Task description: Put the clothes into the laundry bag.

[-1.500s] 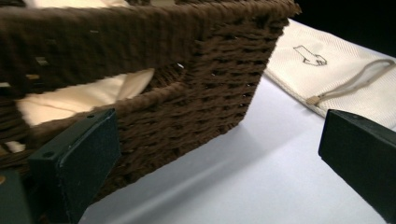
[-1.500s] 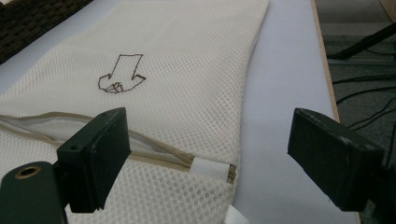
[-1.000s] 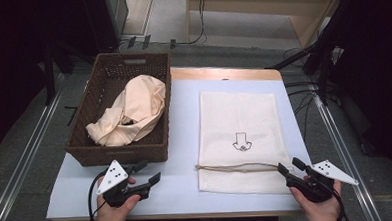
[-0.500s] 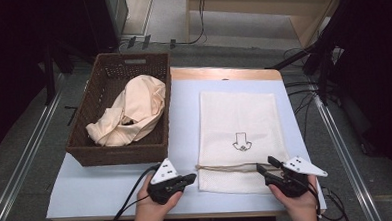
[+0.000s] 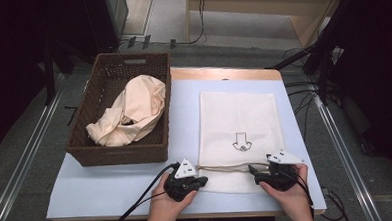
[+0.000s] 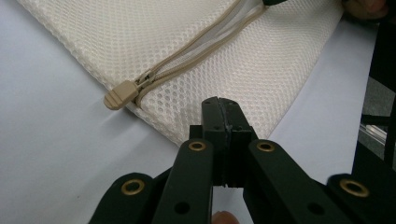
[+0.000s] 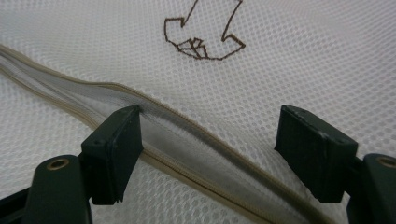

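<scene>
Flat cream mesh laundry bag (image 5: 239, 136) w/ brown embroidered arrow mark (image 5: 240, 141) lies on the pale blue table mat (image 5: 107, 187), at 3 o'clock from the dark brown woven wicker basket (image 5: 117, 155). Basket holds a crumpled cream cloth (image 5: 129, 111).

Beige zipper (image 5: 226, 167) runs across the bag's near end. Its beige pull tab (image 6: 120, 94) sits at the bag's left edge, approx. 10 o'clock from the left gripper (image 6: 223, 112) tips in the left gripper view.

Left gripper: jaws fully closed, pads pressed together, nothing between them. Tips rest near the bag's near-left corner, just beside the tab, not on it.

Right gripper (image 7: 208, 154): jaws wide apart, having just been opening. Zipper line passes between the pads at 6 o'clock from the arrow mark; pads do not press on it. No grip.
</scene>
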{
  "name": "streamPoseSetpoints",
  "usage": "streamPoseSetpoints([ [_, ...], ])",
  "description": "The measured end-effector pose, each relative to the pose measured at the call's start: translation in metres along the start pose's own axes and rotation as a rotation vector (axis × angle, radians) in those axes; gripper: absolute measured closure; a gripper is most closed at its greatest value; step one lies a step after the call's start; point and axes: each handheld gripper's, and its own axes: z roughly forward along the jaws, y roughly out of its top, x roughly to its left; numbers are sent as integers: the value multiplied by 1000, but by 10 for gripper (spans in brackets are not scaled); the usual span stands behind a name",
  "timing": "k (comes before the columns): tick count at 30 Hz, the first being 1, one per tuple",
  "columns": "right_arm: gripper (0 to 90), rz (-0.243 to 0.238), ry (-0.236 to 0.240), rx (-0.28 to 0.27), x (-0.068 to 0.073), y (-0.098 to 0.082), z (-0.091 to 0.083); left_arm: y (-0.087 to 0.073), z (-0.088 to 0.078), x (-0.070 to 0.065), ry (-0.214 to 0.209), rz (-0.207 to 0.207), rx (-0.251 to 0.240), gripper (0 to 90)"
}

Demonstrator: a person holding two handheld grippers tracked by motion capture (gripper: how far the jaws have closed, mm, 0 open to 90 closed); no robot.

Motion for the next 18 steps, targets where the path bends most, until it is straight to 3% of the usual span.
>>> streamPoseSetpoints([
  [3, 268, -36, 34, 67, -1, 9, 4, 0, 0, 2, -14, -11, 9, 900],
  [6, 370, -88, 55, 132, -2, 19, 6, 1, 0, 4, -27, -26, 12, 900],
  [8, 453, -106, 75, 135, -2, 22, 10, 0, 0, 4, -28, -26, 9, 900],
  [10, 612, -91, 79, 106, -3, 22, 11, 0, 1, 3, -28, -23, 10, 900],
  [13, 760, -61, 58, 88, -2, 23, 11, 0, 0, 4, -35, -23, 10, 900],
  [15, 814, -51, 52, 14, -1, 25, 4, 1, 0, 3, -32, -15, 15, 900],
  [18, 820, 47, 114, -258, -4, 29, -19, 1, 0, 3, -34, -12, 15, 900],
])
